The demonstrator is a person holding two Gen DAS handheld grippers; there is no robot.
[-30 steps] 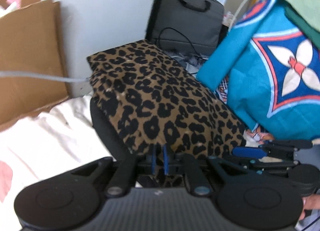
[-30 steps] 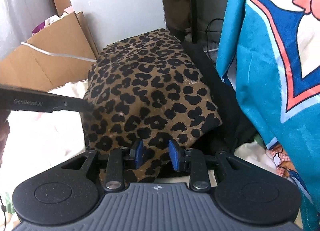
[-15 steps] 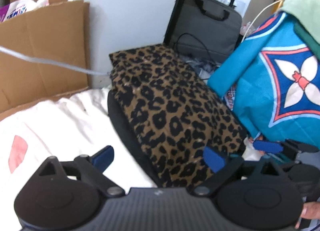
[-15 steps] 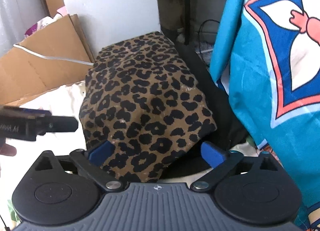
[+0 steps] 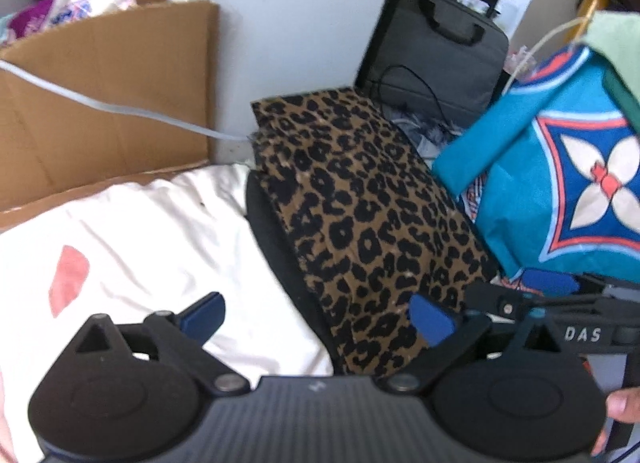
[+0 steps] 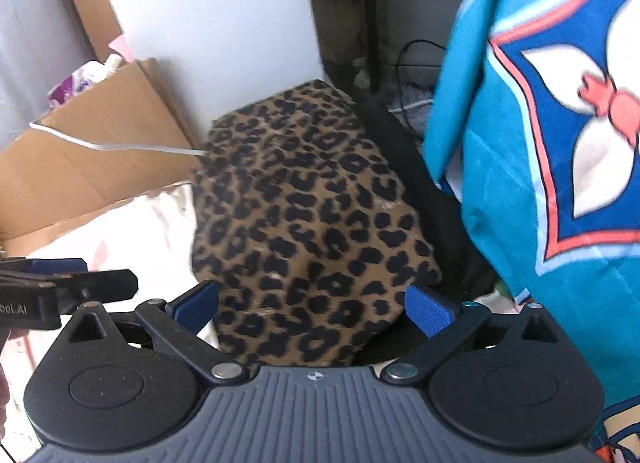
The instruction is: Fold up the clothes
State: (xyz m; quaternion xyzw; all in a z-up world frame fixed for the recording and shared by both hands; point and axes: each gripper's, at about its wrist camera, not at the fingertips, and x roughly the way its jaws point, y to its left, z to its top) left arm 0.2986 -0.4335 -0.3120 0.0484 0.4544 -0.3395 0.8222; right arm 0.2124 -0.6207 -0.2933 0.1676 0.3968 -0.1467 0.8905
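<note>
Leopard-print garment point(image 5: 360, 215) lies folded into a compact block on a dark cushion point(image 5: 268, 223), just right of the white sheet point(image 5: 160, 231). Both the left gripper point(image 5: 316, 317) and right gripper point(image 6: 312, 303) stand spread wide at its near edge, holding nothing. This piece looks done; the blue patterned cloth point(image 5: 560, 183) right of it hangs loose, perhaps awaiting folding.

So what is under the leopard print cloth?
A black item shows under the leopard print cloth, along its left edge, on the white sheet. The cloth covers the rest; what it is cannot be told.

You are in a lived-in home bedroom: a white bedsheet point(image 5: 160, 231), cardboard boxes point(image 5: 100, 103), a grey laptop bag point(image 5: 444, 59), piled cloth.
</note>
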